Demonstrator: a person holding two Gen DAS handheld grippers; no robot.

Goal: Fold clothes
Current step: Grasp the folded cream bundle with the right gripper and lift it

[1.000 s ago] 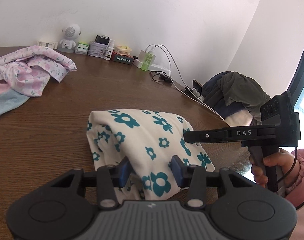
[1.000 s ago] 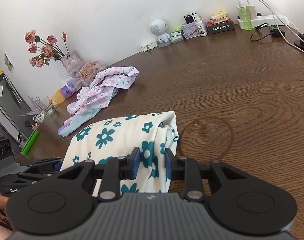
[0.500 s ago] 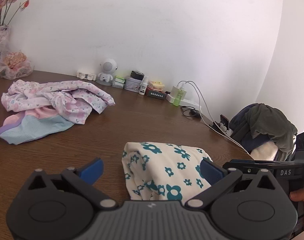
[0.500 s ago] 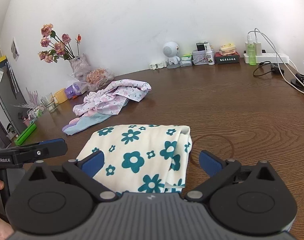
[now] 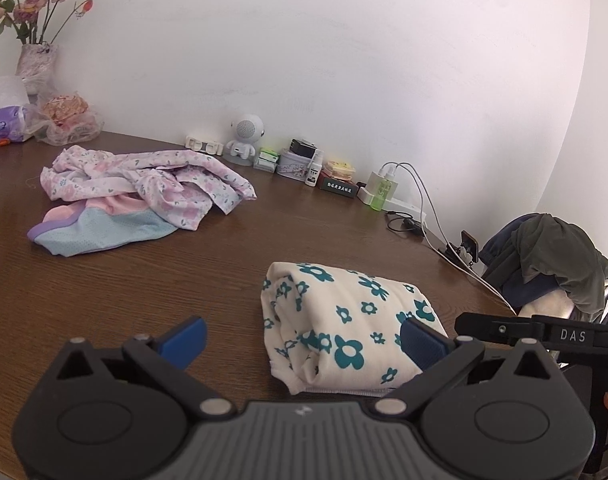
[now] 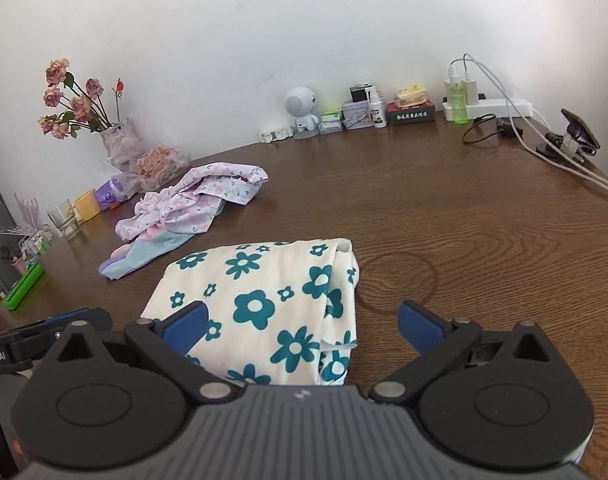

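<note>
A folded flowered cloth (image 6: 264,312) lies at lower centre on the wooden table (image 6: 464,208), both the left gripper (image 5: 302,338) and right gripper (image 6: 302,326) spread wide, gripping nothing, pink clothes (image 5: 144,184) heaped upper left

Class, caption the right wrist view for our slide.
Open right tool over the folded floral garment on the wooden table.
</note>
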